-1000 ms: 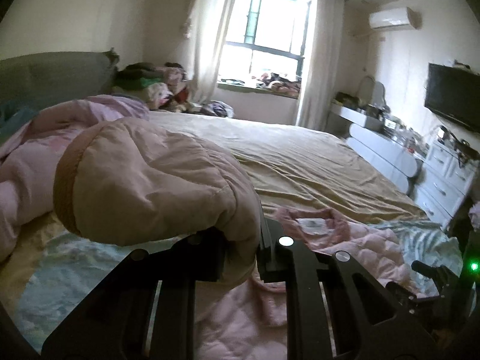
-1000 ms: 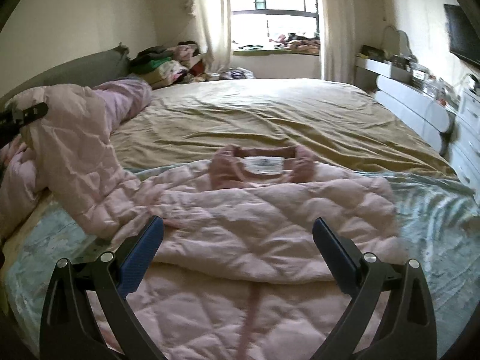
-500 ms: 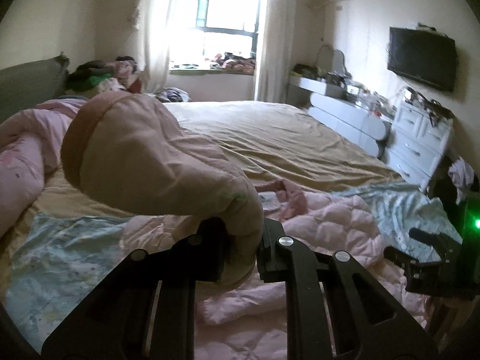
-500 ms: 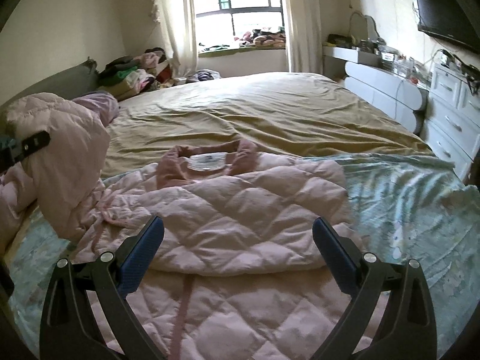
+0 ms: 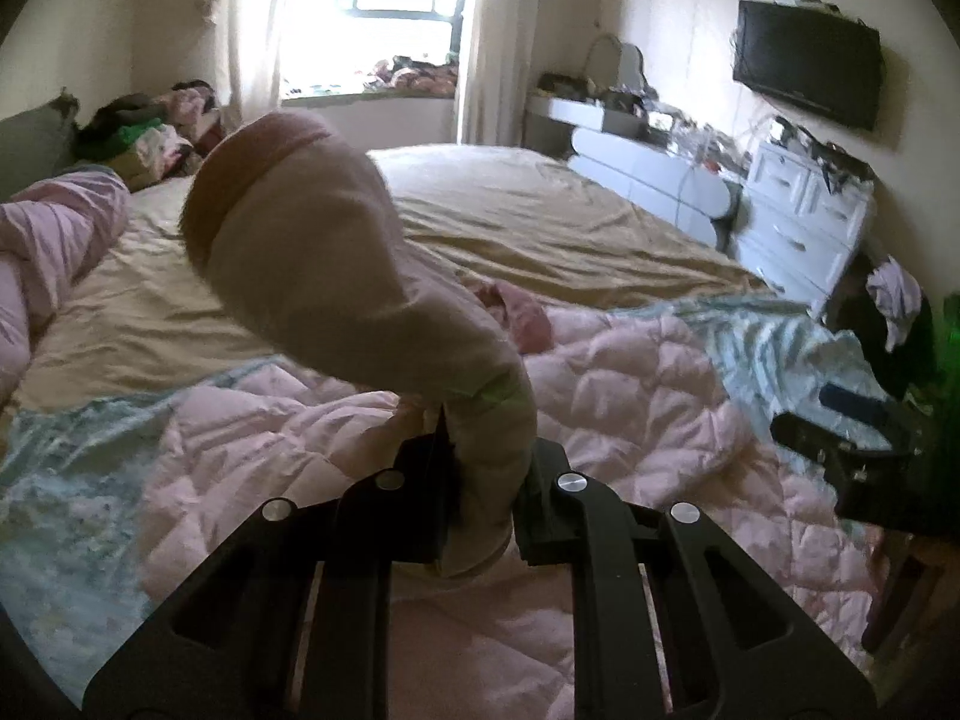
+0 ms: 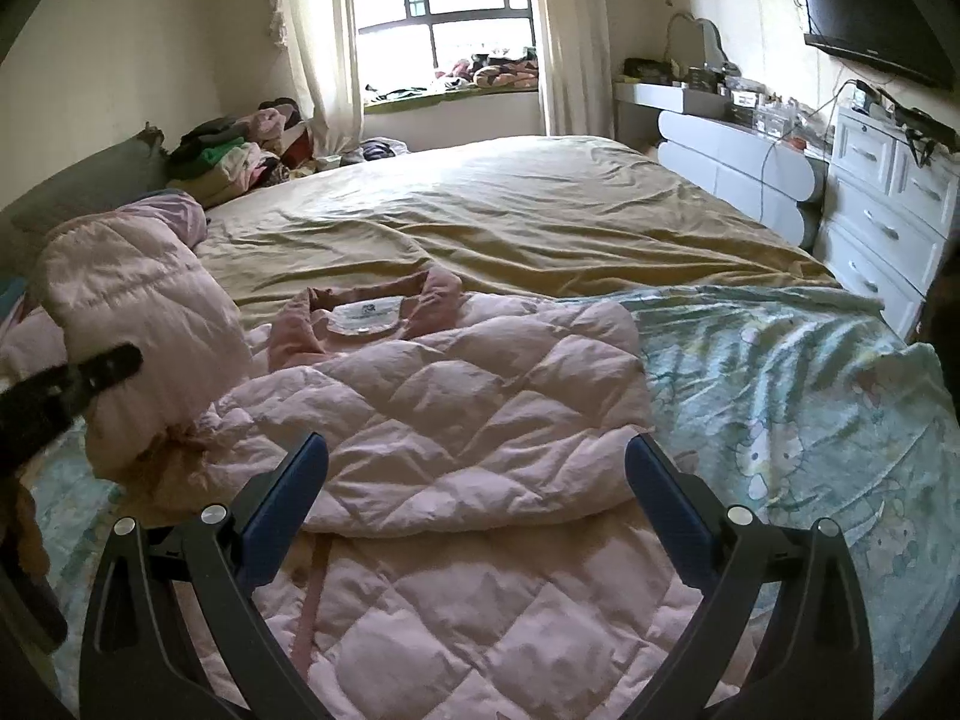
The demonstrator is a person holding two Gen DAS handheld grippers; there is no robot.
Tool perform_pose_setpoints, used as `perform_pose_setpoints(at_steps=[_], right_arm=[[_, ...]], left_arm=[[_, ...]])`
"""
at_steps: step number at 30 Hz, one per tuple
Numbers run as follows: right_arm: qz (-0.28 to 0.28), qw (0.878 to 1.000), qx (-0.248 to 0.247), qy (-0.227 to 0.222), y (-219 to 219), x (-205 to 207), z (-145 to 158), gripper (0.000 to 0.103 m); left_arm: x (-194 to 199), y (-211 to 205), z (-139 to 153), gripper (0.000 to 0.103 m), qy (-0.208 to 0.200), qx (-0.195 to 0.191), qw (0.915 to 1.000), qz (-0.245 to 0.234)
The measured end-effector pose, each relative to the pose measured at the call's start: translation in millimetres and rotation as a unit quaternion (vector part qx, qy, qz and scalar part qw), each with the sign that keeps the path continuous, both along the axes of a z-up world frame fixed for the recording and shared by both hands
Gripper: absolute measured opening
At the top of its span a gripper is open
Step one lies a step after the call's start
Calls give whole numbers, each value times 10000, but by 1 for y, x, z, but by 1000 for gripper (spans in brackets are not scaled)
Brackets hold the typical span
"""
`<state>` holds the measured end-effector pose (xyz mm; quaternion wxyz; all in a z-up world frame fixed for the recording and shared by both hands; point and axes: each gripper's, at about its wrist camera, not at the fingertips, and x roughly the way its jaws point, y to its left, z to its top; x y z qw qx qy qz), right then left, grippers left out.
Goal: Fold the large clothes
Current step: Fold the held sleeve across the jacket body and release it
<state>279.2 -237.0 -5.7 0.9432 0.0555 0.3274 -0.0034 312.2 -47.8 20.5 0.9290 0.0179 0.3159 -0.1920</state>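
— What do the left tongs [image 5: 480,480] hold?
— A pink sleeve [image 5: 336,252], clamped tight, its cuff rearing toward 11 o'clock.
— And the right tongs [image 6: 477,480]?
— Spread wide, gripping nothing, just above the quilted pink jacket [image 6: 456,420], which lies on the bed [image 6: 540,210], collar toward 12 o'clock.
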Motion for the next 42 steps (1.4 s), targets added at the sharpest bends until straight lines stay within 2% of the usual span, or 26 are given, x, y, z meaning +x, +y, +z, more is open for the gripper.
perform_pose_setpoints(at_steps=[9,15,20,24,29,33,35,39,41,42], right_arm=[[-178,9997,-19,149,-10,-7,-13,99],[-255,9995,-57,189,-12,-11,-15,99],[-303,9993,-92,184,-14,-14,-13,99],[-318,9993,-100,145,-14,-16,-8,99],[-302,9994,-100,98,-13,-16,-3,99],[-261,9996,-87,77,-10,-14,2,99],[-228,9997,-98,49,-7,-14,5,99],[-136,9999,-88,16,1,-12,10,99],[-64,10000,6,19,4,-10,11,99],[6,10000,86,50,6,-9,10,99]], left_arm=[[-3,-22,-38,10,293,208,9991,-225],[-8,-32,-50,14,315,468,9978,-349],[-12,-40,-55,33,419,486,9968,-486],[-18,-46,-56,40,463,526,9957,-607],[-26,-49,-55,57,535,550,9946,-693],[-32,-50,-55,60,598,581,9939,-725],[-35,-47,-56,81,627,598,9937,-716],[-40,-34,-51,86,689,422,9946,-657],[-41,-24,-48,93,742,353,9949,-577],[-42,-18,-47,93,728,326,9954,-531]])
